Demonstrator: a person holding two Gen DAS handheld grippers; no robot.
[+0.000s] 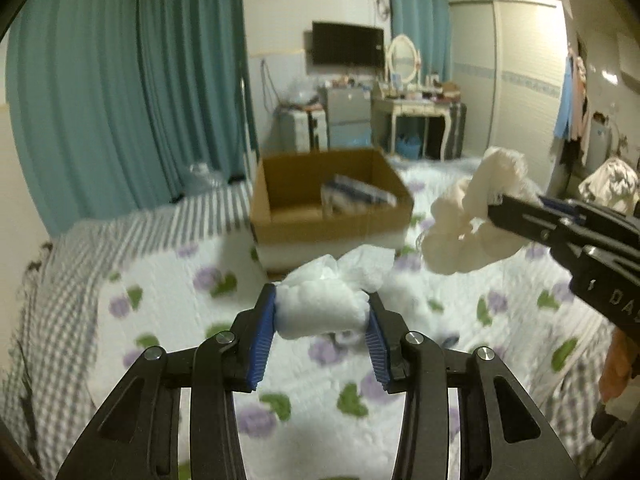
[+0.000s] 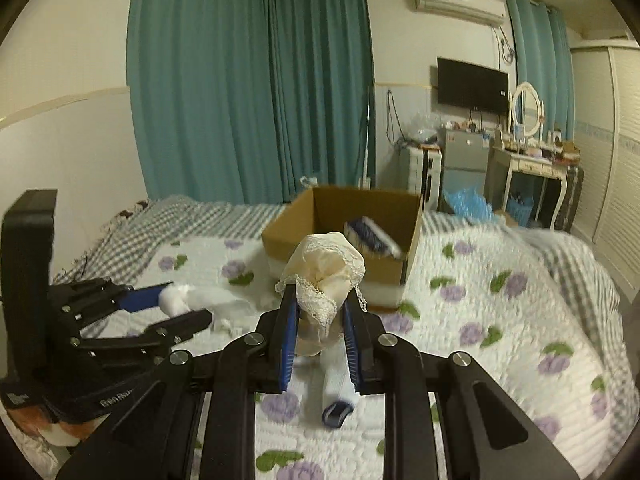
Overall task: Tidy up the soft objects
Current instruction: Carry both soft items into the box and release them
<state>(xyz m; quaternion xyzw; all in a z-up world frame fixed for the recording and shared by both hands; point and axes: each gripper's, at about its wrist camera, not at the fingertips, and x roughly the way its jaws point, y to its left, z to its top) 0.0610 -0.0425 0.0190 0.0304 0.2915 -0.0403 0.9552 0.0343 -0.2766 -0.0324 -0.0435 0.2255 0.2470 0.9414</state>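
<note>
Bunched between the blue pads of the left gripper (image 1: pixel 322 312), a white fluffy cloth (image 1: pixel 320 304) is squeezed by both fingers and held in the air above the bed (image 1: pixel 168 272). Just to its right, the right gripper (image 2: pixel 320 320) has its fingers closed on a cream lace-trimmed cloth (image 2: pixel 326 272), which bulges out above the fingertips; in the left wrist view this cloth hangs near the white one but apart from it. Beyond both cloths an open cardboard box (image 1: pixel 280 216) sits on the floral quilt, with a blue-and-white striped item (image 1: pixel 356 196) lying inside it. Below the right gripper a white sock with a dark toe (image 2: pixel 338 396) lies on the quilt. Teal curtains (image 1: pixel 120 92), a wall television (image 1: pixel 348 44) and a dressing table (image 1: pixel 416 108) stand past the bed.
</note>
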